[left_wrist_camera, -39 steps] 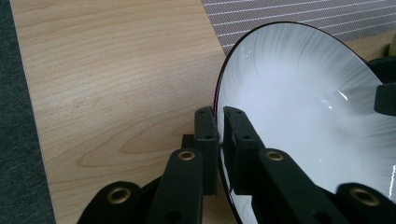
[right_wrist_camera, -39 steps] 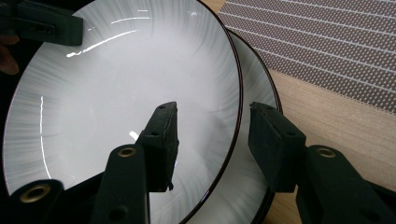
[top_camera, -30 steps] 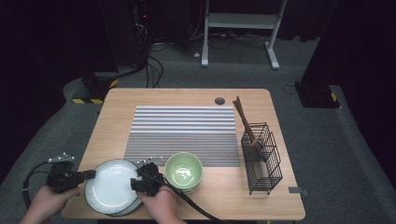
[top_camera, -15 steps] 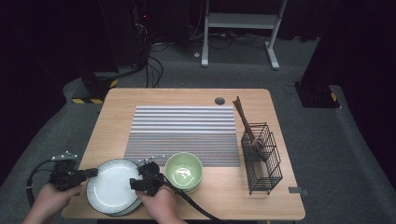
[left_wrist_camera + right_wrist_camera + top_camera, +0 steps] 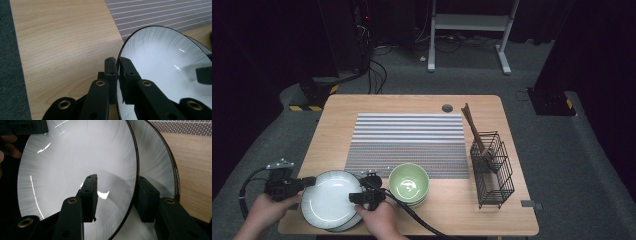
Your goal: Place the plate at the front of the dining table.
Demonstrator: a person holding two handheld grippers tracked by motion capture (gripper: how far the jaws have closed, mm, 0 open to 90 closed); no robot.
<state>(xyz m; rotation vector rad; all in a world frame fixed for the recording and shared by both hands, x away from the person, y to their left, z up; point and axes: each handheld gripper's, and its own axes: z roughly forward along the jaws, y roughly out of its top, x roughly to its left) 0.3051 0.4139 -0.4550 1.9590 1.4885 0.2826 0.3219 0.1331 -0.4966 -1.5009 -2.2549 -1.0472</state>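
A white plate (image 5: 329, 200) with a dark rim tops a stack of plates at the table's front left. My left gripper (image 5: 309, 182) is shut on its left rim; the left gripper view has both jaws pinching the edge (image 5: 117, 60) of the plate (image 5: 162, 62). My right gripper (image 5: 362, 196) is at the right rim. In the right gripper view its jaws (image 5: 117, 178) straddle the top plate (image 5: 75, 162), one over the inside and one below, above a lower plate (image 5: 160, 165). They have just been closing, with a gap still showing at the rim.
A green bowl (image 5: 408, 183) sits right of the plates, close to my right hand. A striped mat (image 5: 407, 140) covers the table's middle. A black wire basket (image 5: 492, 170) holding wooden utensils (image 5: 473, 127) stands at the right.
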